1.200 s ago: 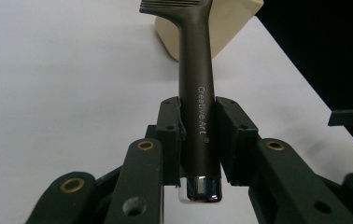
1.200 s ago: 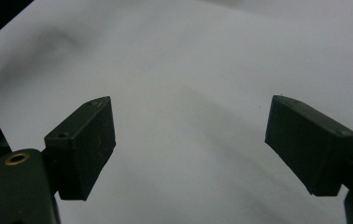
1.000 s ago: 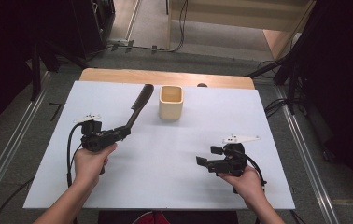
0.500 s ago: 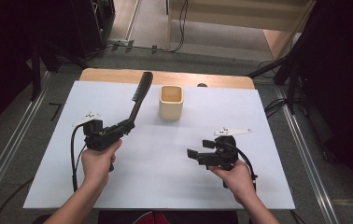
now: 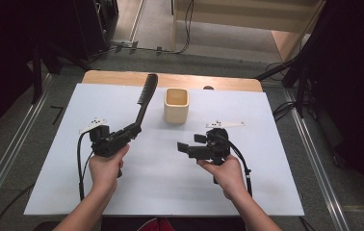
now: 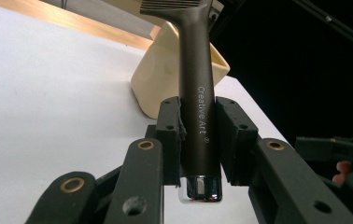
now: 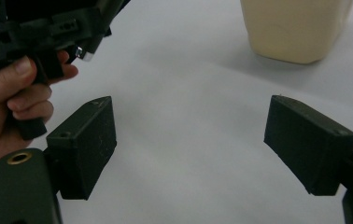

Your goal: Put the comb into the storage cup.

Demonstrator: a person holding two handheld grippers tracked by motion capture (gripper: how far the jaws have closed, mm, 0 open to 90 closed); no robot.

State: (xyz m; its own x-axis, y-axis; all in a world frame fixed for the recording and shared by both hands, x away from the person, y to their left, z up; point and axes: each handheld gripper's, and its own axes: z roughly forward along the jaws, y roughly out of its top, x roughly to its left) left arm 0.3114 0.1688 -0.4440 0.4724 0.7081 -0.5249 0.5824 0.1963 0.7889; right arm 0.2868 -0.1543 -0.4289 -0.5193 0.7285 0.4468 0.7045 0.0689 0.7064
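A long black brush (image 5: 144, 102) with a ribbed head slants up from my left gripper (image 5: 132, 131) toward the table's back. In the left gripper view the jaws of my left gripper (image 6: 198, 133) press on both sides of the brush handle (image 6: 196, 70), which bears white lettering and ends in a shiny metal cap. A cream cup (image 5: 176, 105) stands upright at the back middle, just right of the brush head. My right gripper (image 5: 186, 148) hovers in front of the cup, pointing left, jaws wide apart. Between the pads of my right gripper (image 7: 198, 140) lies bare white table.
The white tabletop (image 5: 276, 178) has a wooden strip (image 5: 117, 77) along its back edge. Cables trail from both grippers toward the person. Dark floor, rails and cables surround the table. The left hand (image 7: 11, 98) is close at the upper left of the right gripper view.
My right gripper has moved left, toward the middle of the table and closer to the left hand. The brush head has tipped up a little; the left hand has stayed in place.
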